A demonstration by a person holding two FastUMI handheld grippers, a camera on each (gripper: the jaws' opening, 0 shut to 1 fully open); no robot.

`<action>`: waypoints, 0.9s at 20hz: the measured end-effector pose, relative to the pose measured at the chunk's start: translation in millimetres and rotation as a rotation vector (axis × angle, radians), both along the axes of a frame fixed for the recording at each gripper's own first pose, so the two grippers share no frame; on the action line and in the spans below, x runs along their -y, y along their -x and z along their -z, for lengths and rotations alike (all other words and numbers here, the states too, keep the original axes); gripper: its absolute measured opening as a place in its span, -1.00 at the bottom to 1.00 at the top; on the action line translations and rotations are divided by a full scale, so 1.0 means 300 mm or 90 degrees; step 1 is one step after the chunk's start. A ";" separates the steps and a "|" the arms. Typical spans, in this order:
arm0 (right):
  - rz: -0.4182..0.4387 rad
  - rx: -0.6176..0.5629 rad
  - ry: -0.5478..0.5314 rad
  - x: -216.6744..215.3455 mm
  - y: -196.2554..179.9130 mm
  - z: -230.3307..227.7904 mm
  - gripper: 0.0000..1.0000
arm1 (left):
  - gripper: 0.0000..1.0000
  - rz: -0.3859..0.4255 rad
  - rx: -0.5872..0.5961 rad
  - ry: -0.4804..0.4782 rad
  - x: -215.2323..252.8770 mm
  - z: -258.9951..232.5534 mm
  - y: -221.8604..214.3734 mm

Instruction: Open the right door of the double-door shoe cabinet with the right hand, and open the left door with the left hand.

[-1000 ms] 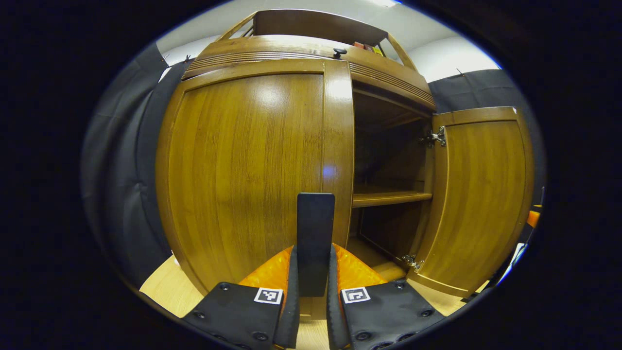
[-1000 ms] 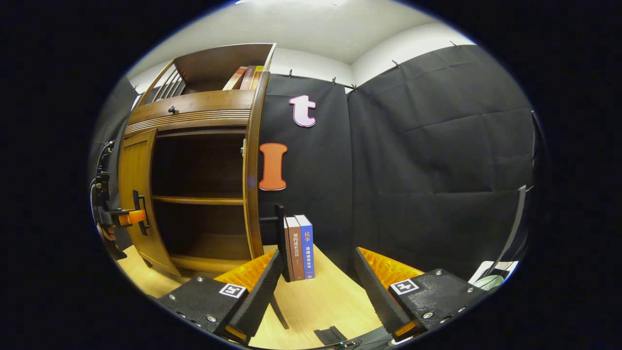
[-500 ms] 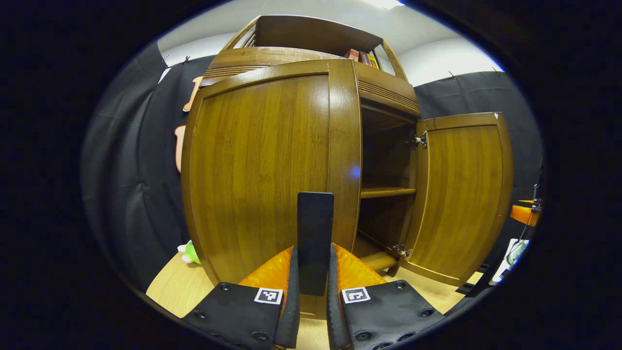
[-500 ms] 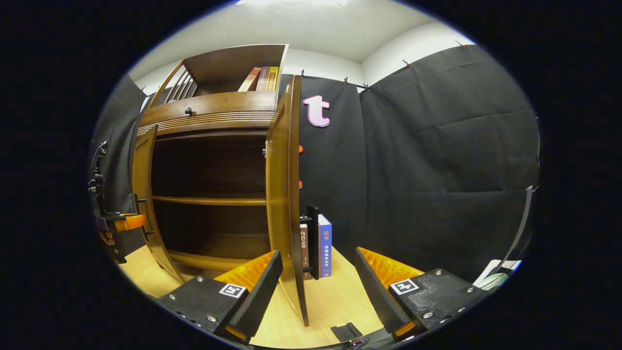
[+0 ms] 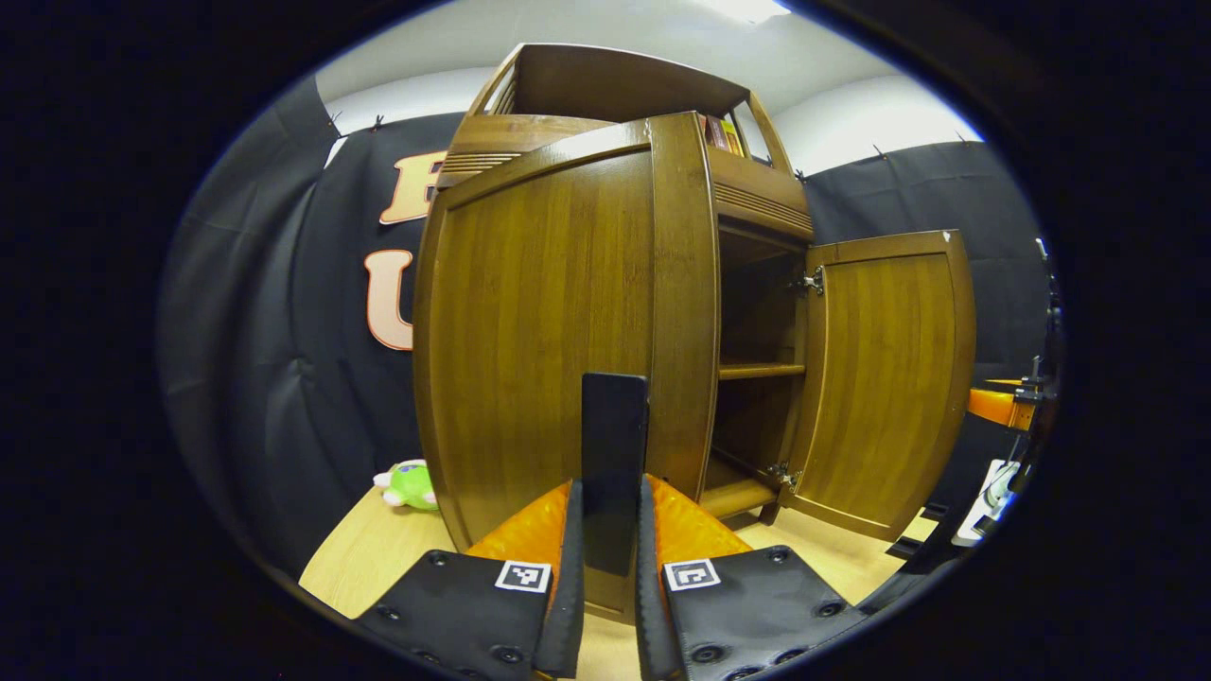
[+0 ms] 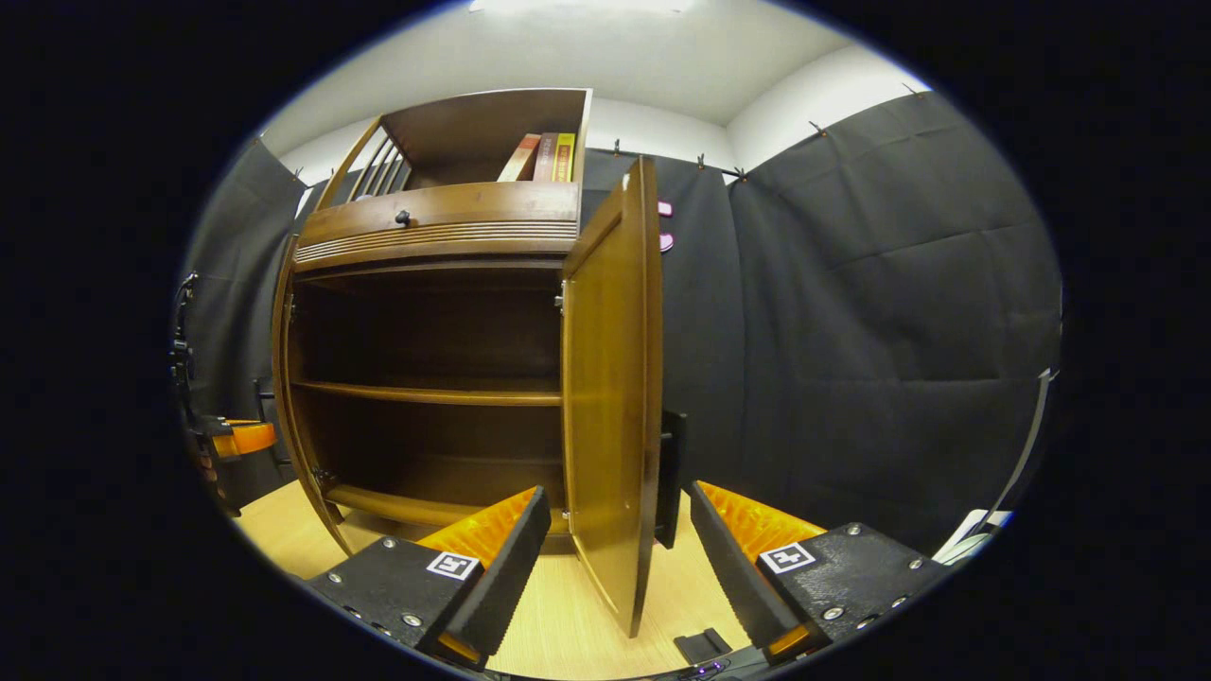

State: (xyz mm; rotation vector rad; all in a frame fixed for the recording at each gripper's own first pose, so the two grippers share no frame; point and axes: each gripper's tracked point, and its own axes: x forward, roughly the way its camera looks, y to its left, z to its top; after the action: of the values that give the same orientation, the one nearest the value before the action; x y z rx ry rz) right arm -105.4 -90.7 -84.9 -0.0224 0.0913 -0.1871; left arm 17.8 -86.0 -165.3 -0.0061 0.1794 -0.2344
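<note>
Doors on the shoe cabinet are both standing swung out, and the cabinet itself is sitting on a pale wooden floor against the black cloth wall. In the left gripper view, the left gripper is closing both fingers on the dark vertical handle of the left door, so the tongs are nearly shut with only the handle's thickness between them. In the right gripper view, the right gripper is hanging wide open with nothing between its fingers; the right door is standing edge-on just ahead of the gap, and its dark handle is showing behind the door's free edge.

Judging by the solid wood panels and the metal hinges, each door is looking stiff and fairly heavy, and is likely swinging only in an arc about its hinge side. The lacquered faces are looking glossy and probably slippery, so the handle bar is the sensible place to take hold, near its middle. Pulling along the arc rather than straight out should be easing strain on the hinges. 2 shelf levels are showing inside, and books are standing on the top rack.
</note>
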 end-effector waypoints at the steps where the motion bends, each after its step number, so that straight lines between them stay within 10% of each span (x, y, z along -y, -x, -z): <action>1: -0.005 0.001 0.000 -0.018 -0.005 -0.001 1.00 | -0.39 -0.003 0.000 -0.001 -0.013 -0.005 0.014; 18: -0.080 -0.010 -0.007 -0.228 -0.093 0.023 1.00 | -0.60 -0.072 -0.003 -0.011 -0.279 -0.011 0.154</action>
State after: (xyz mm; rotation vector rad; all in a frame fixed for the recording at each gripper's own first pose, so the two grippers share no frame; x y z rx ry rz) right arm -77.5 -22.4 -91.8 -0.0187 0.1070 -0.0616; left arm -28.4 -2.2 -161.9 0.0012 0.1854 -0.1207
